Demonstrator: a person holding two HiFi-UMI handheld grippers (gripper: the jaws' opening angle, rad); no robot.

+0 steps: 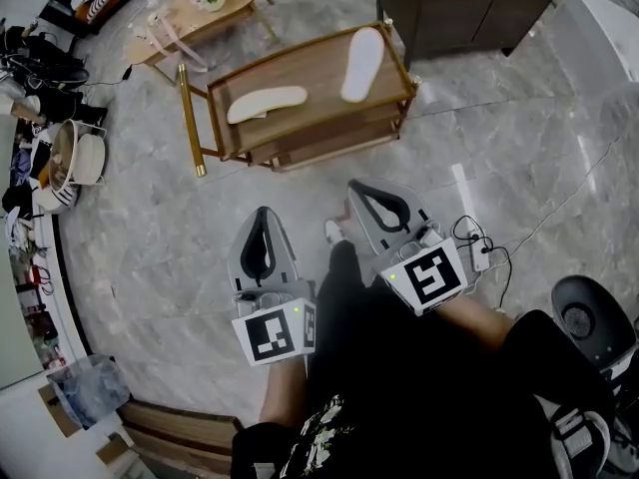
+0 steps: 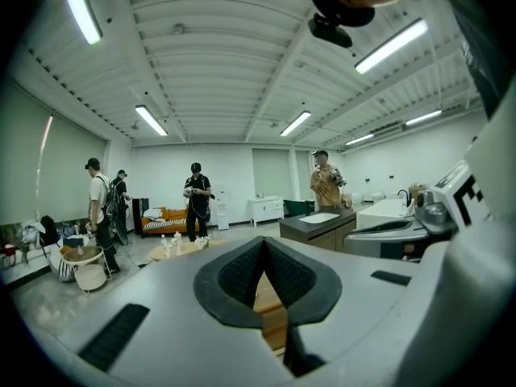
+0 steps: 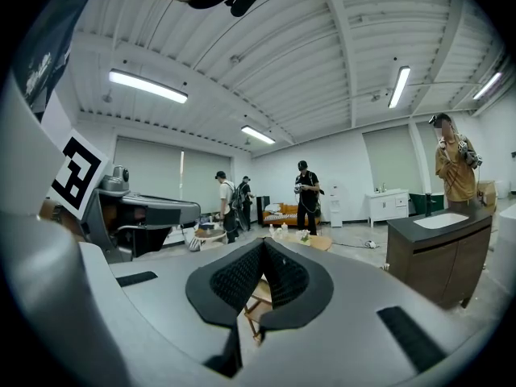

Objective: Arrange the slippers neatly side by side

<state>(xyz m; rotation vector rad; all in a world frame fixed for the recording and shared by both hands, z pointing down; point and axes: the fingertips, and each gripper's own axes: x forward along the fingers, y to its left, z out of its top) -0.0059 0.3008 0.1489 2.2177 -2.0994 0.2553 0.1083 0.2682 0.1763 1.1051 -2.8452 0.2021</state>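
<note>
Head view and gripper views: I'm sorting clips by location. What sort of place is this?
Probably a big recording hall staged as a home: wooden rack with two slippers, orange sofa, ceiling strip lights.

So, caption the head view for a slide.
Left claw and right claw, both shut, face a wooden rack bearing two slippers.

Marble floor (image 1: 150, 247) lies open up to the wooden rack (image 1: 319, 76). Its top is reachable from above, slippers (image 1: 266, 104) well apart, dark cabinet (image 1: 459, 13) close behind.
</note>
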